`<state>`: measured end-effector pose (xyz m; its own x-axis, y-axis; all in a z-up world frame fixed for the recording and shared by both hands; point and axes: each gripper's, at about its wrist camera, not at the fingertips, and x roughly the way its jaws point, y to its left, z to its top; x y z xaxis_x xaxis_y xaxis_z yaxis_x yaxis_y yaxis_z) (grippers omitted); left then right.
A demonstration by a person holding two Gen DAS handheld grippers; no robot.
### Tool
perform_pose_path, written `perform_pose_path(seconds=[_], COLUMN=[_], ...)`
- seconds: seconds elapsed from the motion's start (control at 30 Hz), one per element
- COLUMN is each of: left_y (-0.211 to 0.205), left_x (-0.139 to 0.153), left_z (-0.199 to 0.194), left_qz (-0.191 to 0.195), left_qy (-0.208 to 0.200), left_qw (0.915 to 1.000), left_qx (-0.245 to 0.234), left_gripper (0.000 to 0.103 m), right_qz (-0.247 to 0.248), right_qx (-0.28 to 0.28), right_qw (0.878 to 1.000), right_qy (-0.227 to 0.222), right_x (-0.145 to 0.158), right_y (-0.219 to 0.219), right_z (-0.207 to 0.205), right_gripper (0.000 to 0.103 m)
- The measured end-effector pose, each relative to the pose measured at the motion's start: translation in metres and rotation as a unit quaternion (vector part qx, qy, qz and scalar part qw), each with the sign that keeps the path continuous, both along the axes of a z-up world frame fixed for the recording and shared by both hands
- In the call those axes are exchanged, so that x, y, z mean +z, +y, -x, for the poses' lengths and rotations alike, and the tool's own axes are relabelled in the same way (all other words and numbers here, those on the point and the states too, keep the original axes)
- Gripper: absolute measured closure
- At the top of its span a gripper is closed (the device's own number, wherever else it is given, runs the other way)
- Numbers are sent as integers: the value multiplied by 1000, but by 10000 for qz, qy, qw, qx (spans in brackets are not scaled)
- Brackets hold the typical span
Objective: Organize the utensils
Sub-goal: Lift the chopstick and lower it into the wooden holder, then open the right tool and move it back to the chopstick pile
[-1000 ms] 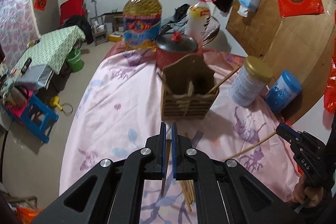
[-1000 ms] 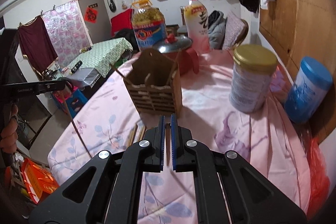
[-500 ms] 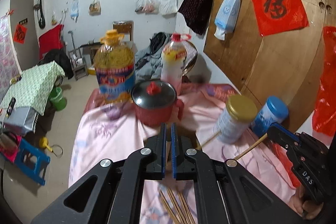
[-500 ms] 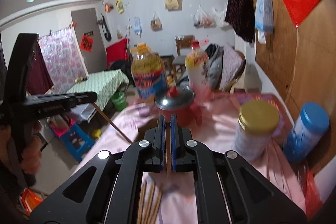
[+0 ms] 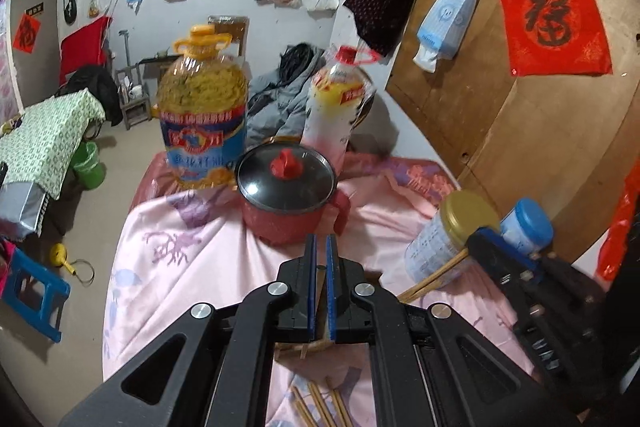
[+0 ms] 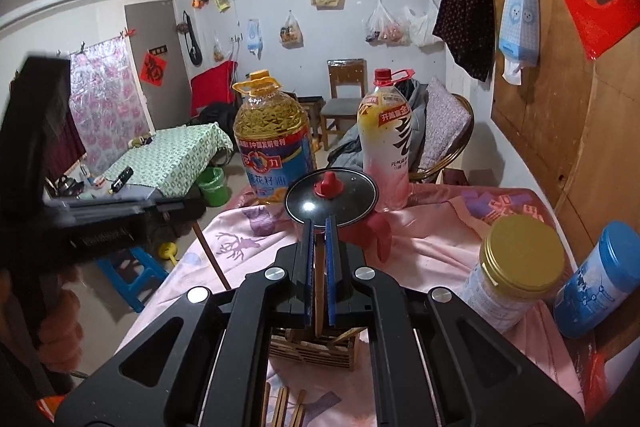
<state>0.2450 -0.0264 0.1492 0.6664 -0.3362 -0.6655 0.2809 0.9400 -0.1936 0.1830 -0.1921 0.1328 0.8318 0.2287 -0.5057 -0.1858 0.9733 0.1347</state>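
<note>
Loose chopsticks (image 5: 320, 403) lie on the pink cloth (image 5: 176, 267) nearest me. My left gripper (image 5: 319, 247) pinches one chopstick (image 5: 320, 281); my right gripper (image 6: 318, 231) pinches another (image 6: 319, 291), above the wooden holder (image 6: 312, 349). They are light, stiff and smooth, so I judge they could pivot; gripping mid-shaft suits. Beyond stands the red pot (image 5: 286, 199).

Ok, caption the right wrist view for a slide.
Right gripper holding a chopstick above the wooden holder.
</note>
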Motion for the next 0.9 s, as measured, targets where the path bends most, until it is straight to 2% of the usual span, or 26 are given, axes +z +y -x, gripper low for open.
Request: perform_pose_path(seconds=[0.2, 0.27, 0.33, 0.4, 0.47, 0.53, 0.67, 0.73, 0.8, 0.87, 0.9], left_y=[-8, -12, -14, -15, -13, -7, 10, 21, 30, 40, 43], left_x=[26, 22, 5, -16, -36, -46, -57, -61, -66, -73, -77], left_z=[-8, -12, -16, -18, -15, -9, 9, 17, 28, 43, 50], left_qz=[21, -75, -154, -333, -512, -542, -562, -489, -446, -428, -422], left_qy=[-287, -314, -180, 8, 193, 248, 312, 387, 449, 523, 555], left_qw=[9996, 9995, 9997, 9994, 9983, 9979, 9968, 9960, 9948, 9924, 9909], left_qx=[-63, -1, 50, 96, 192, 267, 485, 639, 797, 1033, 1154], left_gripper=[98, 98, 98, 98, 90, 59, 51, 38, 34, 29, 26], right_qz=[-36, -49, -60, -65, -124, -119, -19, -8, -36, -70, -106], right_qx=[0, -22, -49, -71, -106, -157, -205, -232, -262, -300, -314], right_qw=[10000, 10000, 9999, 9997, 9995, 9996, 9997, 9997, 9996, 9995, 9994], right_qy=[-21, 38, 154, 235, 274, 222, 92, 24, -41, -74, -70], right_x=[-1, -6, -14, -18, -20, -18, -12, -11, -12, -18, -22], right_y=[-2, -3, -5, -6, -11, -15, -19, -21, -25, -29, -31], right_z=[-11, -14, -18, -18, -14, -7, 7, 17, 29, 43, 50], right_gripper=[96, 96, 96, 92, 84, 78, 71, 66, 57, 38, 34])
